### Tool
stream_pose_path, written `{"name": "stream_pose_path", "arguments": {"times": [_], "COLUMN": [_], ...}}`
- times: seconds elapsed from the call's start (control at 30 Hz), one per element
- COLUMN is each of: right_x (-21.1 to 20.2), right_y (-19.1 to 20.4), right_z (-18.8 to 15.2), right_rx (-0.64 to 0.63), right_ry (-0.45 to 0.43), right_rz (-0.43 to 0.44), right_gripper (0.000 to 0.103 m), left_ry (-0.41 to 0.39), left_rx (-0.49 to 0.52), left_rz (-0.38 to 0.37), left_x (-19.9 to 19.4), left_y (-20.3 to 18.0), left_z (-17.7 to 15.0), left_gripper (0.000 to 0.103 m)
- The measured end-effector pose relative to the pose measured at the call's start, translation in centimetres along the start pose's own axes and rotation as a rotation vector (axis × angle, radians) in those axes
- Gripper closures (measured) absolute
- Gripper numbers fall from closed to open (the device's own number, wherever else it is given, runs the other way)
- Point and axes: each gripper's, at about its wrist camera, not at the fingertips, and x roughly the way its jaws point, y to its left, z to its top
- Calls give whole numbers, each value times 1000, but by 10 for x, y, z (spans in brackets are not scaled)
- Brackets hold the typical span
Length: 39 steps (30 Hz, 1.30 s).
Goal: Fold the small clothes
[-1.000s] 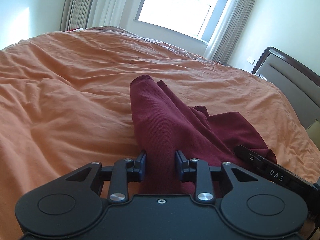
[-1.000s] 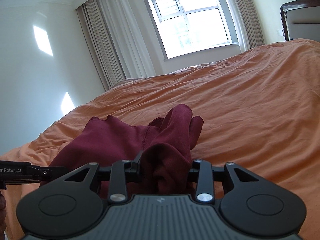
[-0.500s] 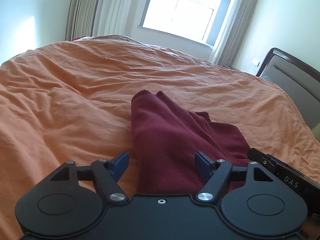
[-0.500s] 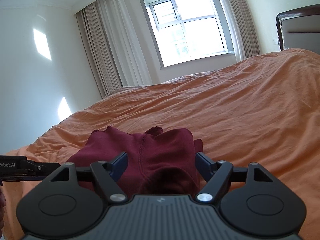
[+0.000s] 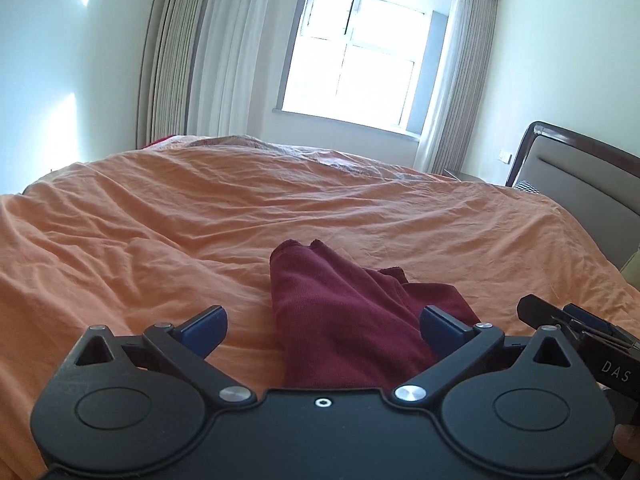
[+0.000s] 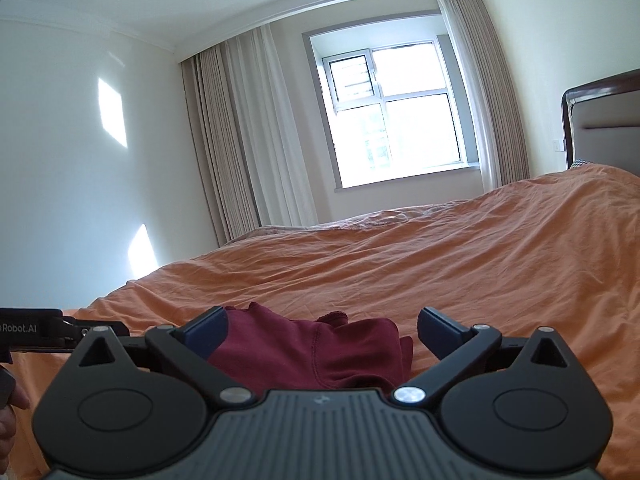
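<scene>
The bed (image 5: 160,240), under an orange cover, fills both views, with the window (image 5: 356,60) at 12 o'clock and the headboard (image 5: 580,176) at 2 o'clock. The garment (image 5: 340,320), dark red, lies bunched on the cover at 6 o'clock, just ahead of both tools. The left gripper (image 5: 322,328) has its jaws spread wide and grips nothing; the cloth sits between them, loose. The right gripper (image 6: 322,330) is likewise wide apart and empty over the same heap. The folds look soft and uneven, so the pile could slump or spring apart, and a careless pinch might catch only one layer. No containers show.
</scene>
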Motion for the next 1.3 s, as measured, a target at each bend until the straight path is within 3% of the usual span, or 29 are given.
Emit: {"name": "stream_pose_path", "arguments": {"times": [0.67,1.3], "right_x": [-85,-147], "right_y": [36,46], "right_z": [-19,-64], "right_rx": [-49,-80], "right_ry": [-143,-111], "right_rz": [3,-92], "right_gripper": [0,0], "left_ry": [-125,-112], "left_rx": [51,85], "left_rz": [20,33], "left_x": [-85,-121], "left_y": [5,8], "left_z": [-34,-100], "left_gripper": [1,1]}}
